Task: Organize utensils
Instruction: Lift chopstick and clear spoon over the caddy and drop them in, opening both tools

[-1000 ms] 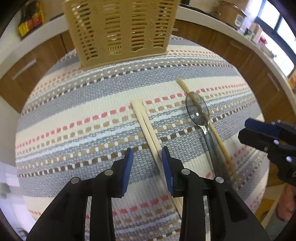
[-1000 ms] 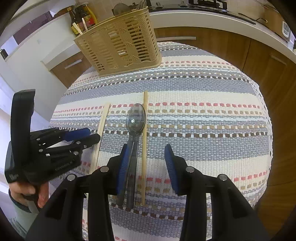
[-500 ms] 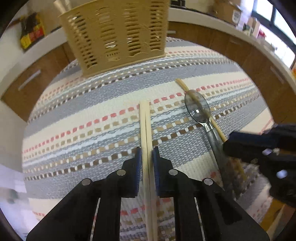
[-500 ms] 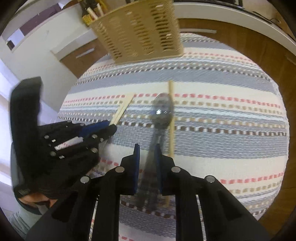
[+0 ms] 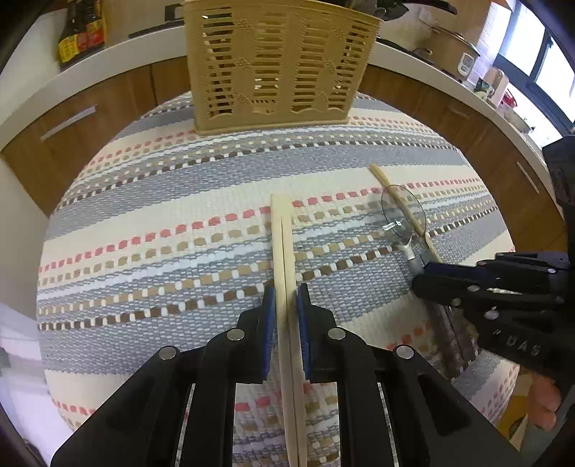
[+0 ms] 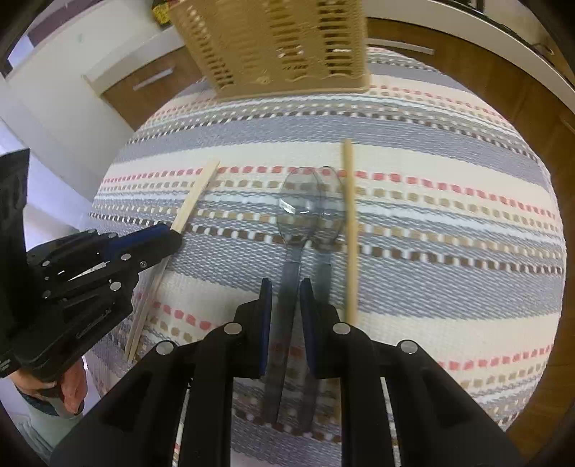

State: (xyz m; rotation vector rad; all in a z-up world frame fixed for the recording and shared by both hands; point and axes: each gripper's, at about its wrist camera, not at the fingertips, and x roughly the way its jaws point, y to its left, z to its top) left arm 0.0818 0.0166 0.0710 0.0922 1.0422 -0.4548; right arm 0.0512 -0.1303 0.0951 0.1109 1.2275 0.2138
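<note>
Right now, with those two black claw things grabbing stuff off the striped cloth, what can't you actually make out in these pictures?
- Inside of the beige basket: both views, its slatted wall and the top edge hide it.
- Near ends of the chopstick pair: left view, the left gripper covers them.
- Spoon handle end: right view, blurred to a double image, under the right gripper.
- Bottle labels: too small.
- Whoever holds the grippers: only fingers show at the edges.

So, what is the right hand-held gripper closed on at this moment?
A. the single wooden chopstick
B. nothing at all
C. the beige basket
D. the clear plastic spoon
D: in the right wrist view the right hand-held gripper has its blue pads tight on the handle of the clear plastic spoon, while the single chopstick lies free beside it on the striped cloth.
</note>
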